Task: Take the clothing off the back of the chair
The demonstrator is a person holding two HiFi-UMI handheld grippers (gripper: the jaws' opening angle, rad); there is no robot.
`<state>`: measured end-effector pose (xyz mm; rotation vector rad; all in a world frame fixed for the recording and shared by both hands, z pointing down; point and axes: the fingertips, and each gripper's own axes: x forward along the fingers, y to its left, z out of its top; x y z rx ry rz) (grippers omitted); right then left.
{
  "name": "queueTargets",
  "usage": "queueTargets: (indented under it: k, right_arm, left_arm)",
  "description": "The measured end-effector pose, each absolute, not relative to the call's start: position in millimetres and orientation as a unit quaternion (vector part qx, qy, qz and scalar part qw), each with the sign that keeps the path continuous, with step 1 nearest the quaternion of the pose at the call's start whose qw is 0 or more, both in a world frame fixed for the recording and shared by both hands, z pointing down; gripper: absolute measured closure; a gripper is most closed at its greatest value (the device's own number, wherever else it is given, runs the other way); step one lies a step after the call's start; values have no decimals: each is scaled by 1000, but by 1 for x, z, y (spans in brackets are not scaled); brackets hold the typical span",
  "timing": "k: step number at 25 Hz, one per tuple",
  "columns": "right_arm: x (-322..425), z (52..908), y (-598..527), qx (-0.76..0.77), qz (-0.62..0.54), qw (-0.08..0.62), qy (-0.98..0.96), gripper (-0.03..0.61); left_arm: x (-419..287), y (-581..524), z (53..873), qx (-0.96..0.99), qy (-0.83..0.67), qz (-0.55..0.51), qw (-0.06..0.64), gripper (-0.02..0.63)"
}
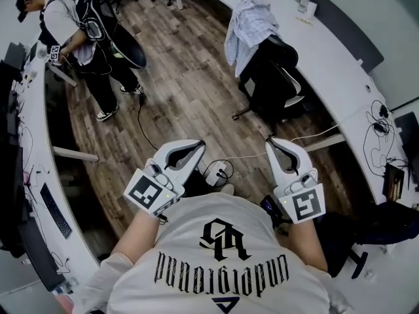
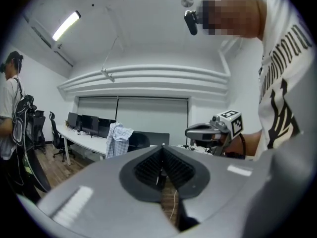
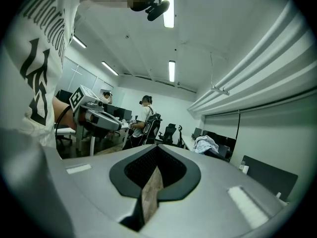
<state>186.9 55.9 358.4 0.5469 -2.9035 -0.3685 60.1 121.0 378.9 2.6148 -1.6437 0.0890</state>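
Observation:
A pale checked shirt (image 1: 249,28) hangs over the back of a black office chair (image 1: 275,77) by the long white desk (image 1: 327,57) at the upper right of the head view. The shirt (image 2: 118,139) also shows far off in the left gripper view, and small in the right gripper view as the shirt (image 3: 205,144). My left gripper (image 1: 198,146) and right gripper (image 1: 272,142) are held level in front of my chest, well short of the chair. Both are shut with nothing between their jaws.
Another person (image 1: 85,31) with a black bag stands at the upper left by a second white desk (image 1: 39,175) with monitors and a keyboard. A white cable and power strip (image 1: 219,169) lie on the wooden floor (image 1: 177,90) just ahead of me.

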Motion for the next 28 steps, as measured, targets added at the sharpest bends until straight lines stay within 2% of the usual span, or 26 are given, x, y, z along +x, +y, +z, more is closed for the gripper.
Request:
queueTargets:
  k: [16,28]
  right_arm:
    - [163,357,-35,245,-114,76,-960,574]
    - [89,352,-113,294,-111,94,-945,574]
  left_arm:
    - [21,8,383,874,-485,23,24,563]
    - [-57,-89,378,903,-428,35,15,563]
